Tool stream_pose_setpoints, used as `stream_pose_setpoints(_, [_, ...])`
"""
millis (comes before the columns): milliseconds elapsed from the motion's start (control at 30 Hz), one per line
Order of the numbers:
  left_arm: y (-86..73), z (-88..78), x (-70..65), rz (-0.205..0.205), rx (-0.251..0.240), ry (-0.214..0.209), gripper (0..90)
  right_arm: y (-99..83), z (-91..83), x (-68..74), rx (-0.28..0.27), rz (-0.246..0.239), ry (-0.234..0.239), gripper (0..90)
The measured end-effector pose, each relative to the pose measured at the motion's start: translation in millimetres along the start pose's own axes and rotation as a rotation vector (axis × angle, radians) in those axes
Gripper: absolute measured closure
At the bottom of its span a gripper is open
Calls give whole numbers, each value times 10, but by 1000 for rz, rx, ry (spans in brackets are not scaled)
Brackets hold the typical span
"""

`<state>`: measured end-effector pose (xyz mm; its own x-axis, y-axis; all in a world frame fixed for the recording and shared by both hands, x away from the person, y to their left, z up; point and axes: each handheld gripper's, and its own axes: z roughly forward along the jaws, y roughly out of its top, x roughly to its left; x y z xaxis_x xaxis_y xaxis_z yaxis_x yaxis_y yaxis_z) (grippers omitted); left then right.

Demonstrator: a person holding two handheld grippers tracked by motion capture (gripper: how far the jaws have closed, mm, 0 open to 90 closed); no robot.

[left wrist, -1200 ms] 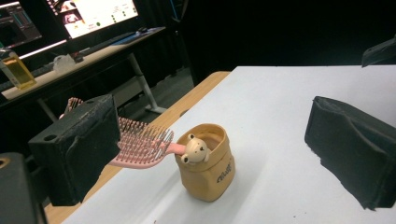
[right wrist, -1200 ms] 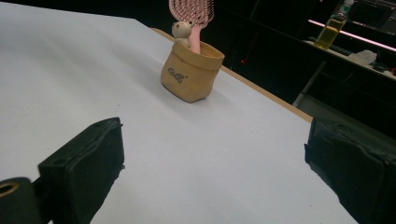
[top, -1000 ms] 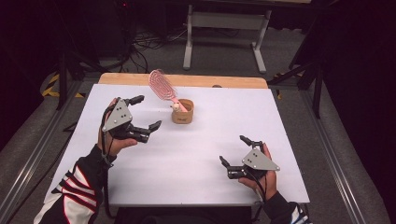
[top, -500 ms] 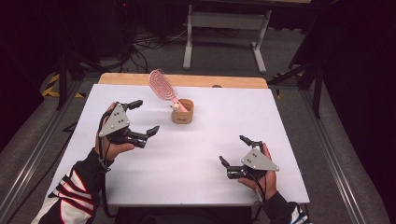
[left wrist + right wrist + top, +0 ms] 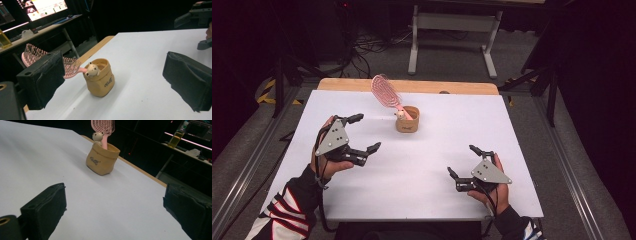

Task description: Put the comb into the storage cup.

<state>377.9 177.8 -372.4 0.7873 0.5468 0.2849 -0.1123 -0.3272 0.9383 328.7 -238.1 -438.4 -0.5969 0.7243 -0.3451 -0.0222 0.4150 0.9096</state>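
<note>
Pink hairbrush (image 5: 387,92) standing handle-down in the tan holder (image 5: 407,120), bristle head leaning out over the rim toward the far-left, and nobody has a grip on it. Left tongs (image 5: 362,134) hover just short of the holder with jaws spread wide and nothing between them; in the left gripper view the holder (image 5: 99,77) sits between and beyond the two black pads, with the brush (image 5: 50,58) partly behind the near jaw. Right tongs (image 5: 464,162) hang low near the table's front edge, well apart from the holder, jaws likewise parted and empty; from their camera the holder (image 5: 102,161) and brush (image 5: 103,127) stand ahead and off toward the left jaw.

My read: the brush is seated in the holder, so if the job was stowing it, that part looks done and only the hands' retreat is left; if it is coming out, the grasp has not begun.

Underfoot, a plain white tabletop (image 5: 437,165), matte and bare apart from the holder, with a strip of pale wood (image 5: 462,87) along the far edge. Beyond it the room is dark: a grey floor, a white bench frame (image 5: 452,25), tangled cables, and lit monitors (image 5: 46,7) off to one side.
</note>
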Motion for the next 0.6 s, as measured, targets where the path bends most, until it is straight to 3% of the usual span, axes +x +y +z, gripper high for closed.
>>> stream_pose_setpoints(600, [-124,-166,-148,32,38,6,56,8,-13,4,-3,-3,-6,51])
